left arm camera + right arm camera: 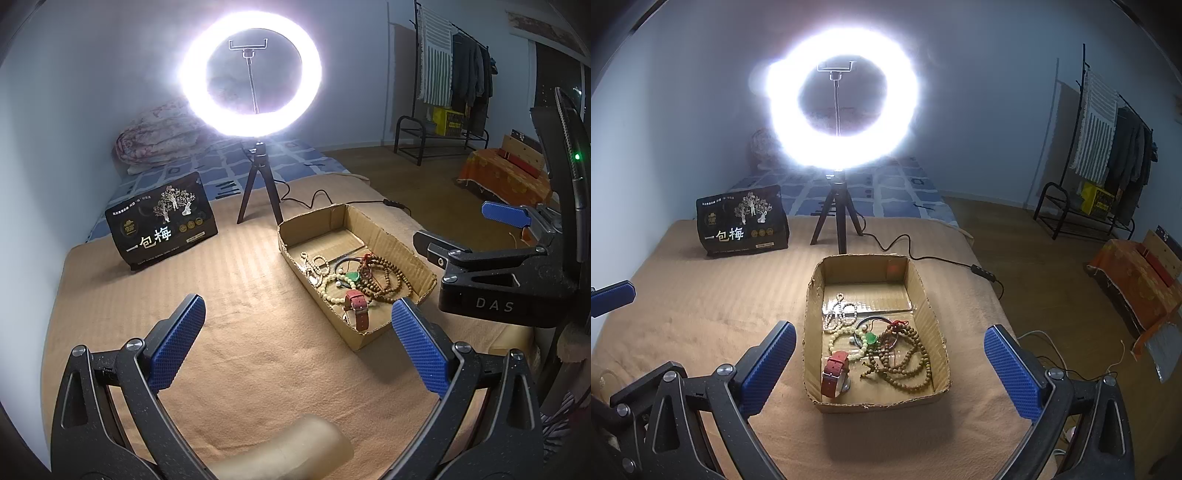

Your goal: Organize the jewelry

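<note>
An open cardboard box (925, 295) (397, 243) lies on a tan blanket. In it lie a red-strapped watch (834, 371) (358, 306), brown wooden bead strings (905, 358) (384, 275), pale bead strings (842, 314) (325, 280), a green pendant (871, 338) (352, 276) and a dark bangle (871, 318). My left gripper (299, 343) is open and empty, hovering left of the box. My right gripper (890, 365) is open and empty, its fingers to either side of the box's near end, above it. The right gripper's body (491, 280) shows right of the box in the left wrist view.
A lit ring light on a tripod (834, 221) (258, 195) stands behind the box, its cable (923, 256) trailing right. A black snack bag (740, 227) (162, 221) stands at back left. A clothes rack (1104, 166) and an orange-covered chest (1134, 291) are on the floor at right.
</note>
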`<state>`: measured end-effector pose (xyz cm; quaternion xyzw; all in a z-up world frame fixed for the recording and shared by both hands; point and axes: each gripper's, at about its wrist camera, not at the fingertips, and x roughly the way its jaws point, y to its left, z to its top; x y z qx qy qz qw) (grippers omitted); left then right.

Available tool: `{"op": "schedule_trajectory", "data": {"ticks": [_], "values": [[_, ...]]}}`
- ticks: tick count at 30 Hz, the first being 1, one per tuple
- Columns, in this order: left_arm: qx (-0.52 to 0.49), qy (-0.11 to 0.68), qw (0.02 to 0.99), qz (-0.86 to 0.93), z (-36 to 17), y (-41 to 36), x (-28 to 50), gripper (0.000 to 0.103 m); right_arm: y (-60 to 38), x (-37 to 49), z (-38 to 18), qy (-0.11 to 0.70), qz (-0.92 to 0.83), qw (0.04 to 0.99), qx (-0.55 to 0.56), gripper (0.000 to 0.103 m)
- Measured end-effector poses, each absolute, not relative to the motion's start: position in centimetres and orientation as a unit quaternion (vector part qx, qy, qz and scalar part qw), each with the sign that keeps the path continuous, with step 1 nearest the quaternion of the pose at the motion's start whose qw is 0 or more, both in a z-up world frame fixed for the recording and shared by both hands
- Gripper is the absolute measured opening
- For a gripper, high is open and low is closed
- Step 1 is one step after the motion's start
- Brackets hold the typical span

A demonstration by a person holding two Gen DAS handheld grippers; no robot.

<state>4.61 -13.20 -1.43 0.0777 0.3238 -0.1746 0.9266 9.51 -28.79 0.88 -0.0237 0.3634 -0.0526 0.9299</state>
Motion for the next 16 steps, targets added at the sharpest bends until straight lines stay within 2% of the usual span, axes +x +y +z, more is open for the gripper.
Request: {"op": "schedule_trajectory", "data": {"ticks": [16], "values": [[0.077,0.319,0.929,-0.169,-1.10,-12.82,4.80,0.102,-28.79,9.46,0.41,0.368,-0.052,0.928,-0.025,0.103]]}}
